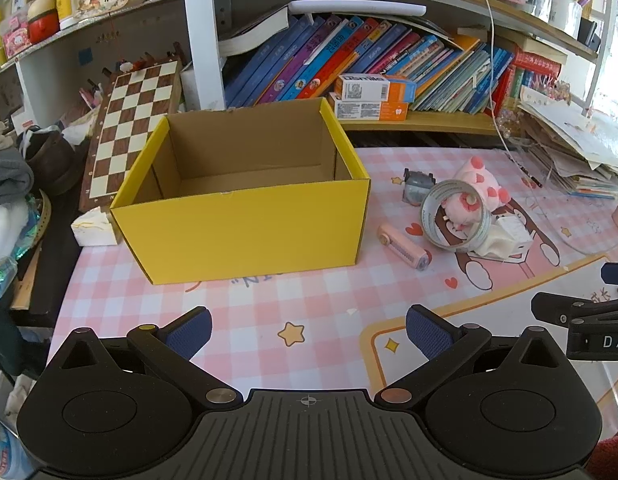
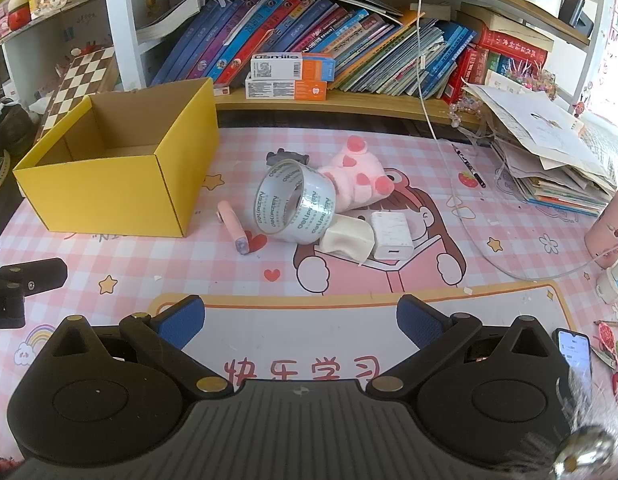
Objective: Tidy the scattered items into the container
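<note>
Progress: nothing is packed yet, as far as both views show. The yellow cardboard box sits open at the upper left of the right wrist view, and the visible part of its floor is bare cardboard.

The items left form one cluster on the pink checked desk mat, centre of the right wrist view, just right of the box:
- clear tape roll, tilted on edge, leaning against the pink plush toy
- pink stick-shaped gadget, lying flat between box and tape
- cream soft block, touching the white charger cube
- small grey gadget behind the tape; exact type is unclear

Right gripper: jaws wide, holding nothing, low centre of frame. The cluster lies straight ahead but well apart from the jaws; the tape roll is roughly on the centreline.

Left gripper: jaws wide, holding nothing. It faces the box front, and the cluster sits at centre right of its frame, off to the side.

Judgement: all the pick-and-drop work remains, and the right side looks better placed for the first grab.
</note>
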The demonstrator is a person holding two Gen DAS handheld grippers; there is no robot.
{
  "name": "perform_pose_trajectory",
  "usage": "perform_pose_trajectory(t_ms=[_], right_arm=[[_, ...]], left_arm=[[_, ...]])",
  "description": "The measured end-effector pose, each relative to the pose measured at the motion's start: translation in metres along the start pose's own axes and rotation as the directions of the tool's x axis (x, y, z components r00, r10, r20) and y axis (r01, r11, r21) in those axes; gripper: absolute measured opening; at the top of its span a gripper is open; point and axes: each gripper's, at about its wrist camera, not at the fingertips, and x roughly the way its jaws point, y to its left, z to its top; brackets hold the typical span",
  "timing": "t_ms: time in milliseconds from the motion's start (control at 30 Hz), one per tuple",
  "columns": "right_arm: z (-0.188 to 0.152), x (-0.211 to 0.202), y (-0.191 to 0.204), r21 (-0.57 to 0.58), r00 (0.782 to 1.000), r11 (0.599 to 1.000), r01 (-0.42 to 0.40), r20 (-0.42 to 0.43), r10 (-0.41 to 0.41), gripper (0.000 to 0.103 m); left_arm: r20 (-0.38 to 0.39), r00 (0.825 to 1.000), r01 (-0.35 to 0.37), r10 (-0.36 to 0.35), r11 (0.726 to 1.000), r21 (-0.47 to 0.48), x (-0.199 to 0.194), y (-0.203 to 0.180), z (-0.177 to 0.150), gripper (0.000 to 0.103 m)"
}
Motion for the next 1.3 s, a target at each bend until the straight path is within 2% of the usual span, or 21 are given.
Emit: perform_pose_trajectory(t_ms=[1300], right_arm=[[0.0004,0.0041,0.0018,-0.005,1.000,1.000,-0.006,-0.014,0.005,0.103]], left_arm=[[-0.022,1.000,-0.013,0.013,1.000,-0.020,0.0057,0.0046,0.0009,0.103]])
